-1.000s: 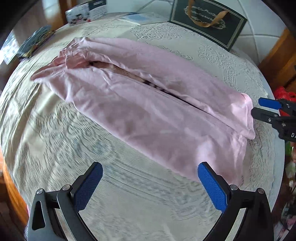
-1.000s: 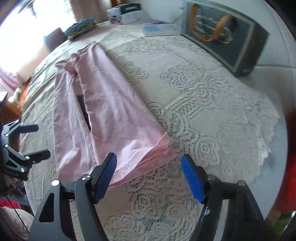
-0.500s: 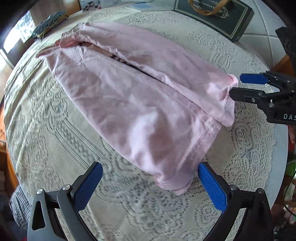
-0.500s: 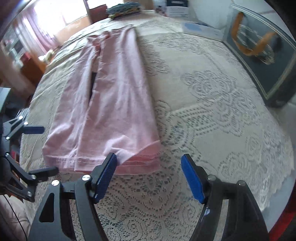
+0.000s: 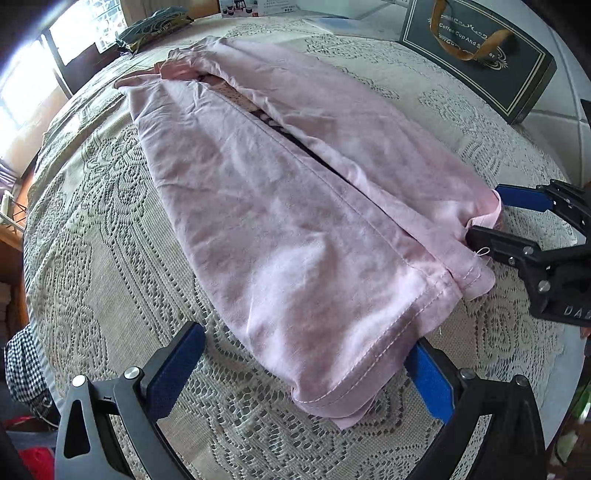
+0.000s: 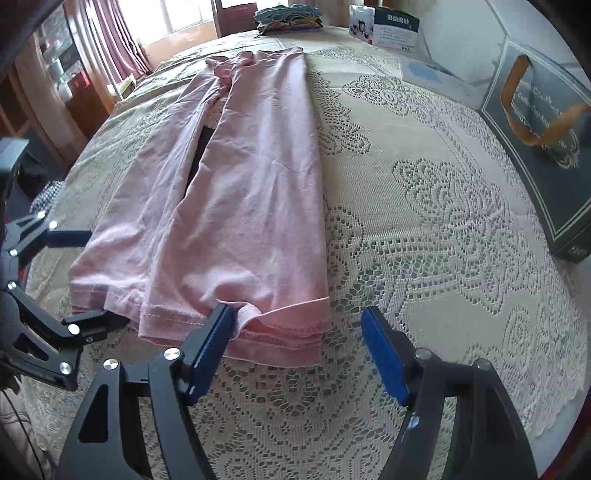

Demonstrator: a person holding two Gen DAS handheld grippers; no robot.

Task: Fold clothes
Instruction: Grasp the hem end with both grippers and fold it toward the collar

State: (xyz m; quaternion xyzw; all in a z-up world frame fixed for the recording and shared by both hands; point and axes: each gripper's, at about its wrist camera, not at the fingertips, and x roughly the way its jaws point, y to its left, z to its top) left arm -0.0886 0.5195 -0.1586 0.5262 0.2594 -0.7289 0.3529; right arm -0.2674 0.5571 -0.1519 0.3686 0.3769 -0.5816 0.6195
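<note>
A pink garment [image 5: 295,206] lies folded lengthwise into a long strip on the lace tablecloth [image 5: 92,221]; it also shows in the right wrist view [image 6: 240,192]. My left gripper [image 5: 306,373] is open, its jaws straddling the near left corner of the hem. My right gripper [image 6: 299,343] is open, its jaws around the right part of the hem, with the left pad [image 6: 210,343] touching the cloth. In the left wrist view the right gripper [image 5: 491,214] sits at the hem's right corner. In the right wrist view the left gripper [image 6: 74,280] sits at the hem's left corner.
A dark gift bag [image 5: 476,55] with gold handles stands at the table's right back, also in the right wrist view [image 6: 543,147]. A printed box [image 6: 391,26] and a stack of folded fabrics [image 6: 288,16] sit at the far end. The table edge is near on the right.
Both grippers have moved in toward the hem. The left now straddles its near corner and the right now touches its edge. Both stay open.
</note>
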